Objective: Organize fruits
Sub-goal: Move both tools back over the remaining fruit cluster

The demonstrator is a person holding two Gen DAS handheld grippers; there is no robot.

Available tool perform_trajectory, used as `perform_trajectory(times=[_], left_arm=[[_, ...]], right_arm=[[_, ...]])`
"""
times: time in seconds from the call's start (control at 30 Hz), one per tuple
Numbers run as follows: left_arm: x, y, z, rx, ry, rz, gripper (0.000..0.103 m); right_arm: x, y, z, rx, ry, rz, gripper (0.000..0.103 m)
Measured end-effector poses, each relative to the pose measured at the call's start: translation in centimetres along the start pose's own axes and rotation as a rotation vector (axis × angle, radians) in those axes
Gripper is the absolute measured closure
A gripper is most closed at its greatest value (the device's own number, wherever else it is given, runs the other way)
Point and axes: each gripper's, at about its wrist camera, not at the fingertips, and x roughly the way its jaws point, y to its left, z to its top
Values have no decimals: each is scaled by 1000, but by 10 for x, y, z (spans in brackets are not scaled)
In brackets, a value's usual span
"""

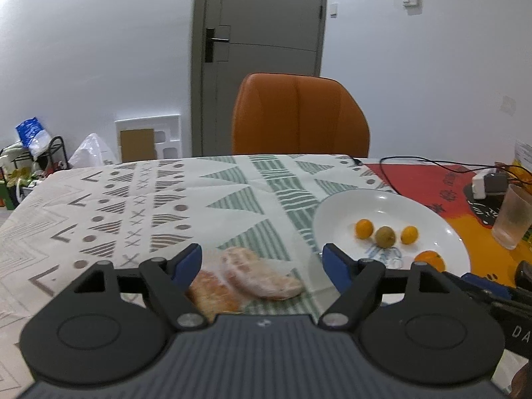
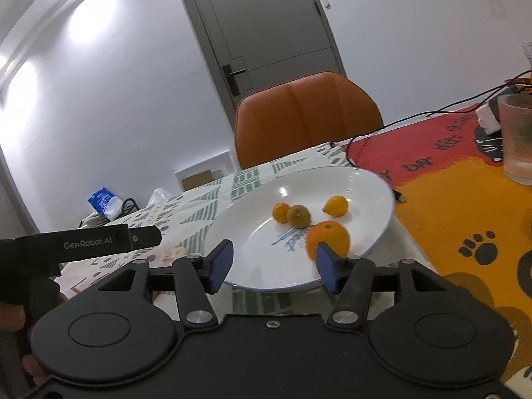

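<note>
A white plate (image 1: pixel 342 212) (image 2: pixel 372 193) holds two small orange fruits (image 1: pixel 364 228) (image 2: pixel 281 212), a brown-green kiwi (image 1: pixel 385 236) (image 2: pixel 298 216) and a larger orange (image 1: pixel 430 259) (image 2: pixel 327 237). Wrapped peeled citrus pieces (image 1: pixel 256 274) lie on the patterned cloth left of the plate. My left gripper (image 1: pixel 262 264) is open and empty, just above the wrapped pieces. My right gripper (image 2: pixel 272 267) is open and empty over the plate's near rim, its right pad beside the orange.
An orange chair (image 1: pixel 299 119) stands behind the table. A frosted glass (image 1: pixel 512 219) (image 2: pixel 517 139), a white adapter (image 1: pixel 482 183) and black cables (image 1: pixel 432 163) sit on the red-orange mat at right. Bags and a rack (image 1: pixel 33 153) stand on the floor at left.
</note>
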Motion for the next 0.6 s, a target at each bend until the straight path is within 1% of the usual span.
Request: perform_trajectory(times=[0.07, 0.2, 0.3, 0.4, 0.47, 0.5, 0.57, 0.6], left_arm=[[-3, 7, 0, -10, -3, 10, 25], [-8, 20, -1, -25, -7, 33, 24], [-11, 29, -3, -31, -8, 48, 24], [-15, 39, -5, -42, -8, 65, 23], [-17, 45, -7, -48, -6, 76, 23], [-18, 49, -8, -51, -5, 83, 23], [-20, 56, -10, -57, -4, 95, 23], [-21, 59, -11, -61, -3, 101, 23]], right_arm=[[1, 5, 0, -8, 2, 6, 44], [2, 15, -1, -21, 7, 15, 43], [5, 22, -3, -28, 12, 23, 40], [7, 30, -4, -38, 12, 28, 34], [7, 37, -5, -48, 7, 27, 25], [8, 39, -6, -52, 3, 27, 23], [9, 44, -6, -59, -2, 31, 10], [9, 47, -6, -61, -3, 36, 7]])
